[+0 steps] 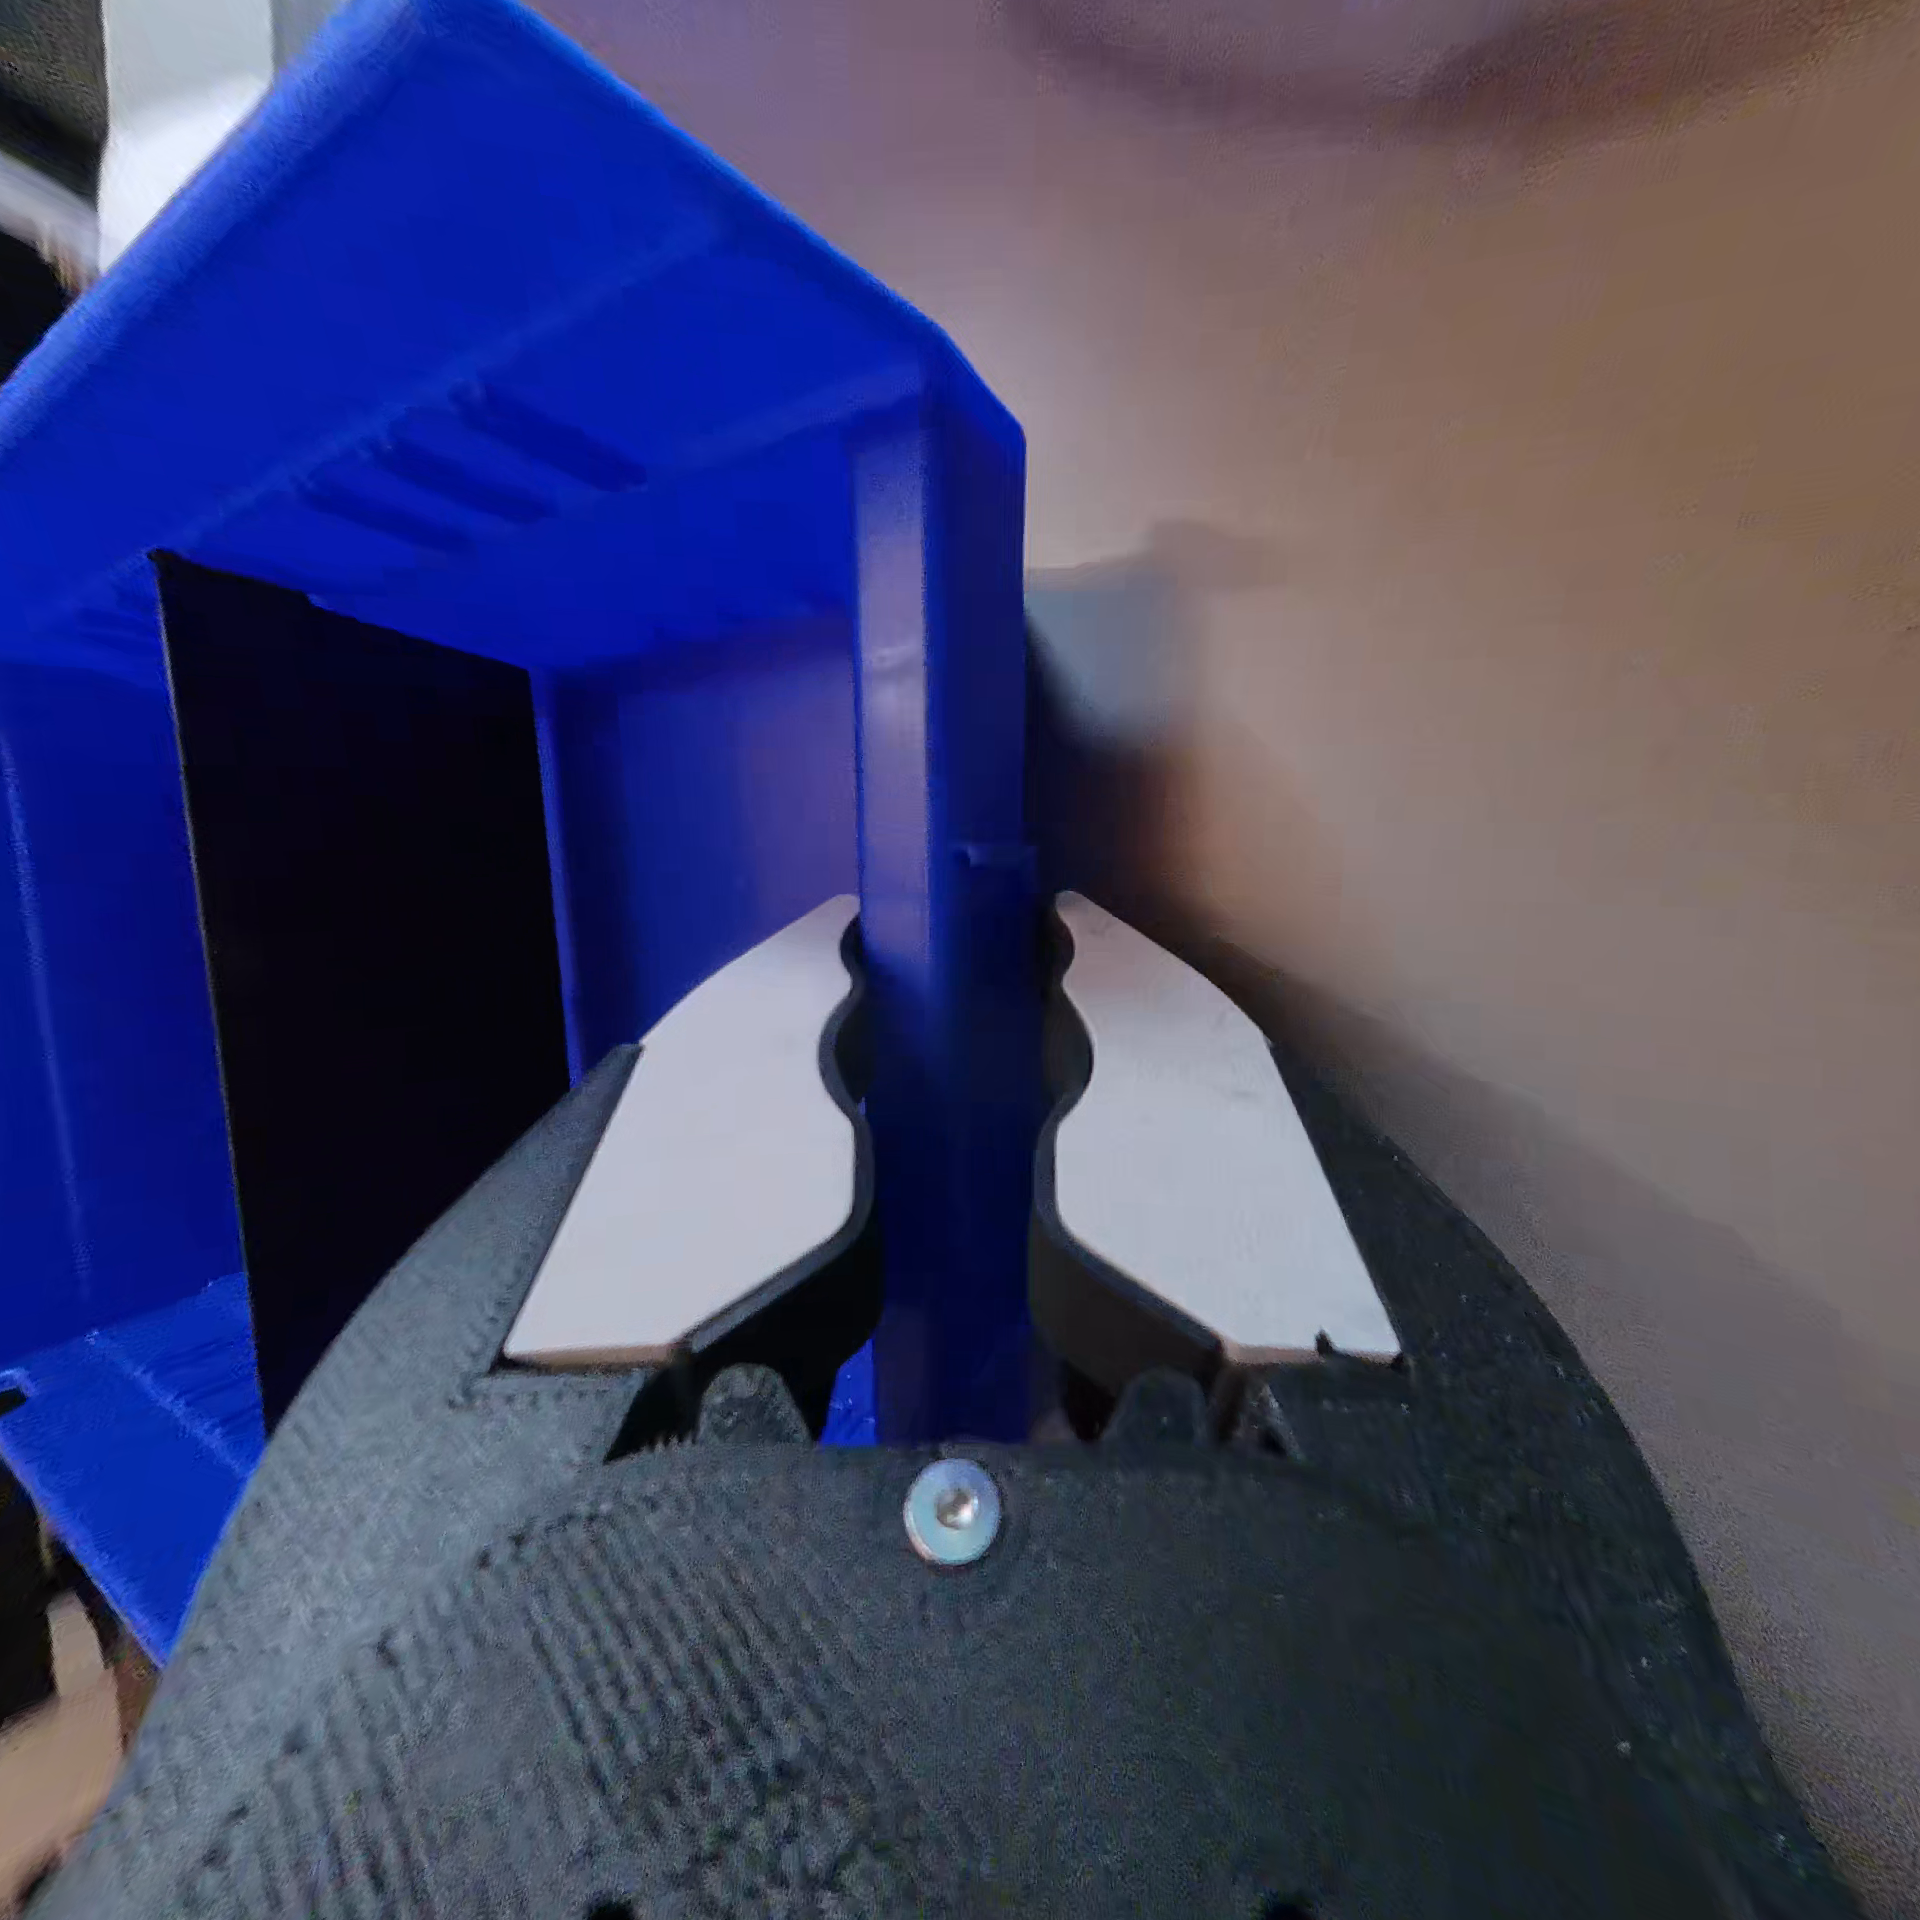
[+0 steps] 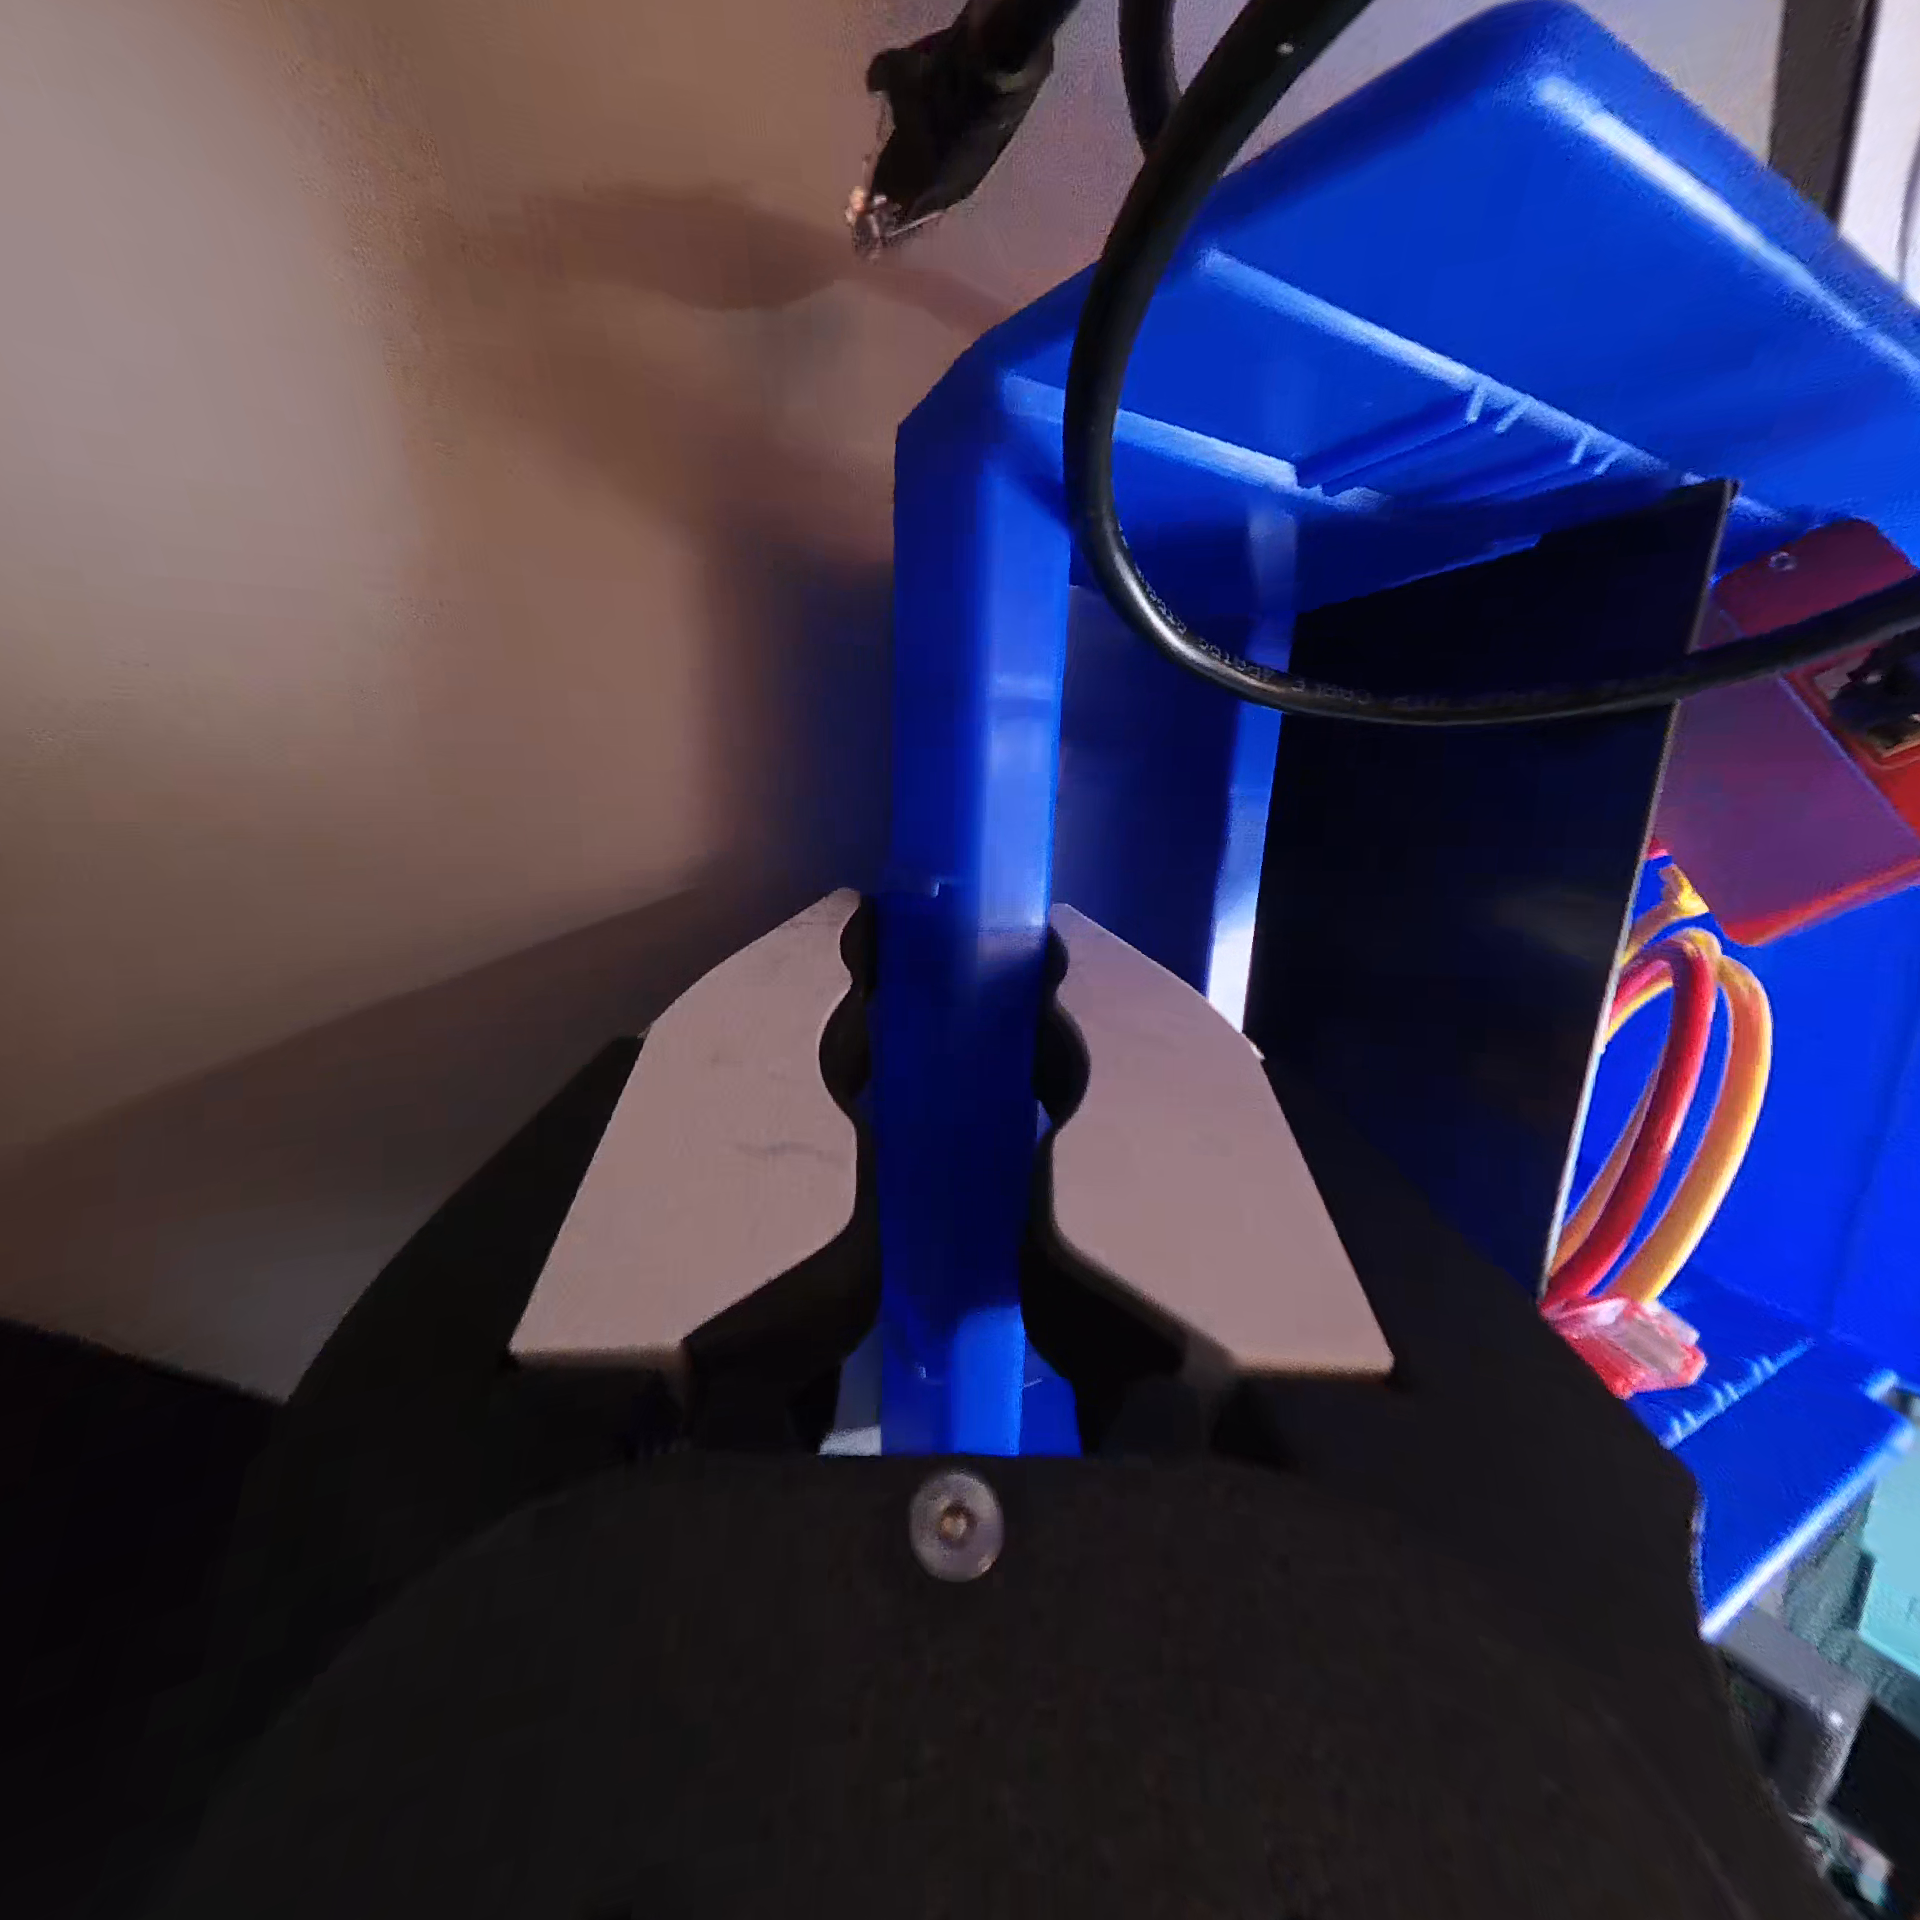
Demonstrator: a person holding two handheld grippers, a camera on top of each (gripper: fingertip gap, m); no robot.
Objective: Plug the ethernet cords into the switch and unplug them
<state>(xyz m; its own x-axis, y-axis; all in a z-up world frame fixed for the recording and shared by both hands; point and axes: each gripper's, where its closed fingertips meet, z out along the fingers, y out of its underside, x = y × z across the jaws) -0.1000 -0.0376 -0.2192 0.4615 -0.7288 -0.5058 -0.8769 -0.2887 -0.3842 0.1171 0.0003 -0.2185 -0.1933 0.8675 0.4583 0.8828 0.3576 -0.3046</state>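
Both grippers (image 1: 951,925) (image 2: 954,925) clamp blue bin (image 1: 436,312) (image 2: 1455,260) rim between fingers.

both wrist views sit very close, looking forward along their fingers at opposite walls of one shared blue bin (image 1: 416,343) (image 2: 1455,260); the blurred background is probably tabletop.

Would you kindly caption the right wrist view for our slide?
Right claw clamps the blue bin wall; black ethernet cord loops above.

Dim; motion-blurred; wide-angle edge distortion
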